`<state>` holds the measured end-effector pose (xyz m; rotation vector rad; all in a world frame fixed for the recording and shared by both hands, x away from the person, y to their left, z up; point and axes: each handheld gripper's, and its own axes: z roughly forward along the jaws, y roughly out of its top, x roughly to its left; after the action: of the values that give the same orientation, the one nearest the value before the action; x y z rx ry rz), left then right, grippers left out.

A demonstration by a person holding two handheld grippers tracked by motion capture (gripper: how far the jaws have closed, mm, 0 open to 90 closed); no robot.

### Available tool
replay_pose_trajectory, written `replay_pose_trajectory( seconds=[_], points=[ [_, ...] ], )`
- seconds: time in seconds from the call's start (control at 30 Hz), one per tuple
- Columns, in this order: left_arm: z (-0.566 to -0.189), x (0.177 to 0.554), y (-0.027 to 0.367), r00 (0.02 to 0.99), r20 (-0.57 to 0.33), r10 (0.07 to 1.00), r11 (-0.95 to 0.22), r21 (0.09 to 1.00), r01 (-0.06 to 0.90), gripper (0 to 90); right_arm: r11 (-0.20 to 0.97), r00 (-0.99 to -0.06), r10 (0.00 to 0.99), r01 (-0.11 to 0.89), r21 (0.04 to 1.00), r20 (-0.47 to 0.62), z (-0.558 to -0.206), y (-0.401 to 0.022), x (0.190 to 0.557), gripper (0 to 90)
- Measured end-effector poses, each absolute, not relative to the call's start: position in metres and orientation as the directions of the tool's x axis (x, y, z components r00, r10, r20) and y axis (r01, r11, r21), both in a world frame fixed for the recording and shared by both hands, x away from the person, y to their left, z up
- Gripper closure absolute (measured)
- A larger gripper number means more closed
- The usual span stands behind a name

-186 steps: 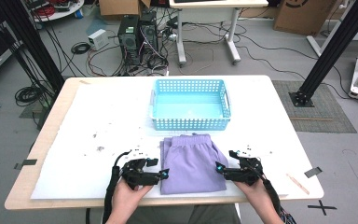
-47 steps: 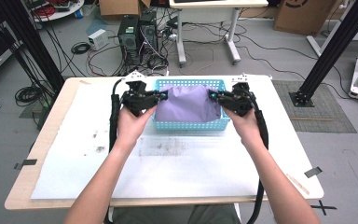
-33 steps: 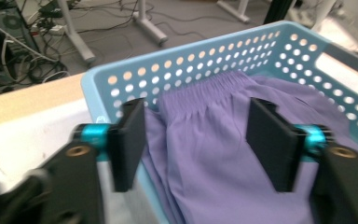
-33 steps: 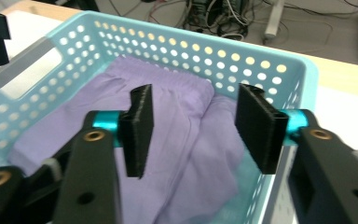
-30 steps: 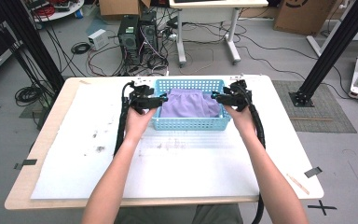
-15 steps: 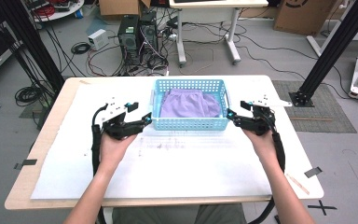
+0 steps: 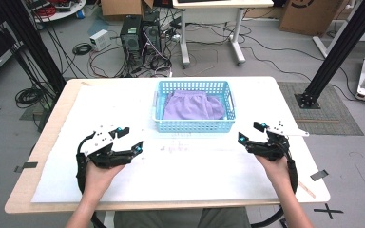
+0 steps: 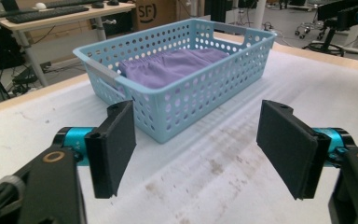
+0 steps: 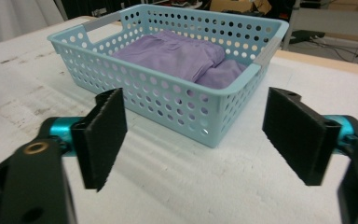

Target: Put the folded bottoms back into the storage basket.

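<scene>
A light blue perforated basket (image 7: 195, 126) stands at the table's far middle, and a folded purple garment (image 7: 194, 105) lies inside it. My left gripper (image 7: 129, 140) hovers over the white sheet, near and to the left of the basket. Its jaws are open, have just been opening, and hold nothing. My right gripper (image 7: 250, 132) sits near and to the right of the basket, also open, just widened and empty. The left gripper view looks between its open jaws (image 8: 200, 140) at the basket (image 8: 182, 98) and garment (image 8: 172, 65). The right gripper view shows its open jaws (image 9: 196, 140), the basket (image 9: 168, 100) and the garment (image 9: 177, 53).
A white sheet (image 7: 171, 175) covers the wooden table, with grey smudges (image 7: 176, 145) just in front of the basket. Beyond the table, computer towers (image 7: 140, 31), cables and a desk stand on the floor. Black frame posts (image 7: 330, 57) rise at either side.
Both hands have drawn back from the basket toward the near edge and apart. The purple garment, carried earlier, now lies in the basket. Both pairs of jaws stand wider.
</scene>
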<state>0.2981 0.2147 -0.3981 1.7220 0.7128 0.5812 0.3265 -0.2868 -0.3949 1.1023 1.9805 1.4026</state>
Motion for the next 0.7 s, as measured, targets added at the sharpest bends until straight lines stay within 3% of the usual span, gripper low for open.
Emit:
replay_pose_trajectory(
  seconds=[0.7],
  points=[
    [-0.422, 0.303, 0.224, 0.693, -0.005, 0.721, -0.201, 0.956, 0.216, 26.4, 0.186, -0.556, 0.829, 0.370, 0.910, 0.056, -0.422, -0.290, 0.332, 20.2]
  ],
)
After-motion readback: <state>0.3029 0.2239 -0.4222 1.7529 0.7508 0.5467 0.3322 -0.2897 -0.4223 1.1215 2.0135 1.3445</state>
